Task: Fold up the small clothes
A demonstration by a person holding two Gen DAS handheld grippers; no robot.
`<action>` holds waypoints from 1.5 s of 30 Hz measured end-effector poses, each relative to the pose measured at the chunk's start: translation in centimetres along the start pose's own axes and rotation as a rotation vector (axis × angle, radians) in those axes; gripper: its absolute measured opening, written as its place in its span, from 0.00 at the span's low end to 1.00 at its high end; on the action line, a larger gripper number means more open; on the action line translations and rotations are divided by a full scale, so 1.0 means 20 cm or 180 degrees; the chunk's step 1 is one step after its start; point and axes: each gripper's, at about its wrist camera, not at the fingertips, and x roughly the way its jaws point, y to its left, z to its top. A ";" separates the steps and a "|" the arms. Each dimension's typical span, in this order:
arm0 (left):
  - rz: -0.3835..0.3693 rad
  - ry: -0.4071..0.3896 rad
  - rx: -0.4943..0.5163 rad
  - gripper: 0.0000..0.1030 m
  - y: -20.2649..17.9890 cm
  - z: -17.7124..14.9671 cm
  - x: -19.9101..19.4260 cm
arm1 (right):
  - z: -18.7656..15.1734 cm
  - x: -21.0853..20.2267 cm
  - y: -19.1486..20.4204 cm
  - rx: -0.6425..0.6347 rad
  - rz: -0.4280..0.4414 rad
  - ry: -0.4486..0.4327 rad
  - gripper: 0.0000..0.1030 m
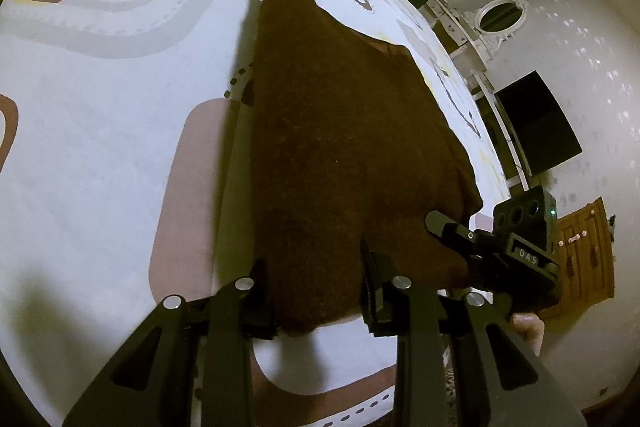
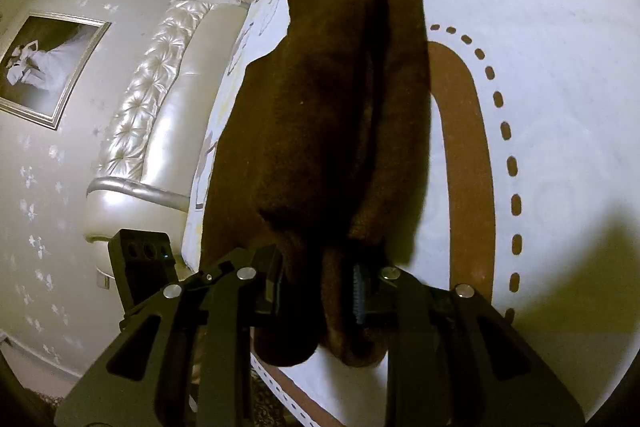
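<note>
A dark brown fuzzy garment (image 1: 340, 147) lies lengthwise on a white patterned bedsheet (image 1: 100, 147), with its near edge lifted slightly off the sheet. My left gripper (image 1: 318, 287) is shut on the near edge, cloth bunched between its pads. To the right, my right gripper (image 1: 448, 231) pinches the garment's other near corner. In the right wrist view the garment (image 2: 320, 107) shows two long folds side by side. There my right gripper (image 2: 316, 279) is shut on a thick bundle of cloth that hangs below the jaws. The left gripper's camera block (image 2: 140, 255) sits at the left.
The bed's edge runs close to the garment on the side toward a cream quilted headboard (image 2: 132, 99) and a framed picture (image 2: 48, 67). A dark screen (image 1: 536, 123) and a wooden cabinet (image 1: 584, 259) stand beyond the bed. The sheet (image 2: 540, 107) spreads wide on the other side.
</note>
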 end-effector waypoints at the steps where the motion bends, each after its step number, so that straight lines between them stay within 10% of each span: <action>1: -0.0001 -0.0001 0.0004 0.29 0.00 0.00 0.00 | 0.00 0.00 0.00 0.0004 0.0000 -0.0002 0.23; 21: 0.0404 -0.0102 0.0358 0.48 -0.11 -0.04 -0.04 | -0.04 -0.12 -0.07 0.0224 0.0025 -0.0085 0.33; 28: 0.0912 -0.0374 0.0650 0.73 -0.21 -0.11 -0.17 | -0.17 -0.30 0.05 -0.0016 -0.0582 -0.0336 0.69; 39: 0.1423 -0.0726 0.0749 0.80 -0.31 -0.27 -0.39 | -0.52 -0.30 0.38 -0.0935 -0.1994 -0.0589 0.79; 45: 0.1587 -0.0729 0.0746 0.80 -0.30 -0.36 -0.45 | -0.59 -0.31 0.37 -0.0801 -0.1973 -0.0663 0.80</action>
